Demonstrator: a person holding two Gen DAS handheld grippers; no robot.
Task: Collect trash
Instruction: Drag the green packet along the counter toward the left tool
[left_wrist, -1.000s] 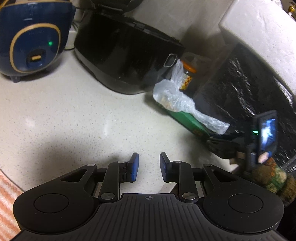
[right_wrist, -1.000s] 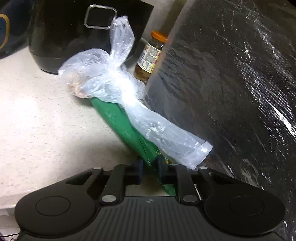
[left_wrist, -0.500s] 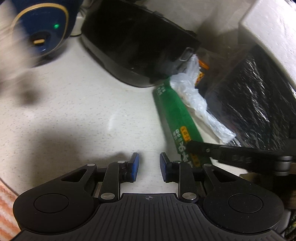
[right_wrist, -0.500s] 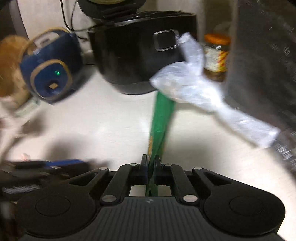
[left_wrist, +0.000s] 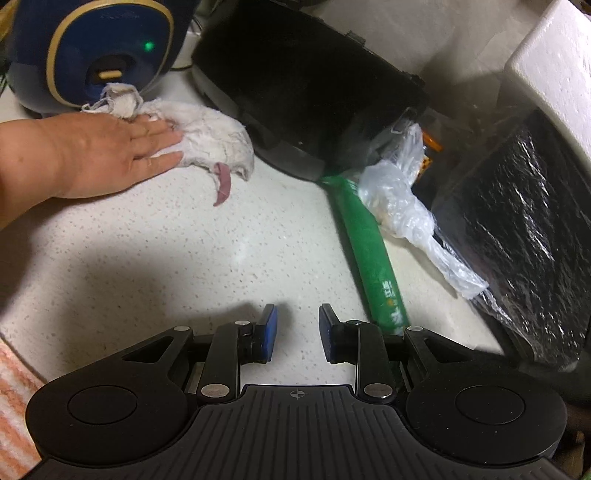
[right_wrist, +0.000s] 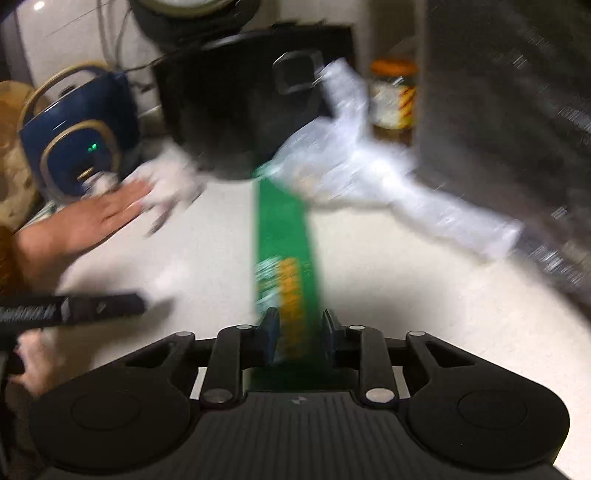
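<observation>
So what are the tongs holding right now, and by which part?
The right tongs have the green packet's near end between their opening jaws. The left tongs hold nothing.

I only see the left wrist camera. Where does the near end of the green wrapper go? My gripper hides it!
Observer: In the right wrist view the wrapper runs down between the right gripper's fingers. Its jaws are opening.
Operator: What's the orange thing peeking out behind the bag?
Observer: A jar with an orange lid, standing behind the bag.
Operator: Does that camera see my gripper too?
Observer: Yes. The left gripper pokes in from the left edge, and a hand holds it at the bottom corner.
</observation>
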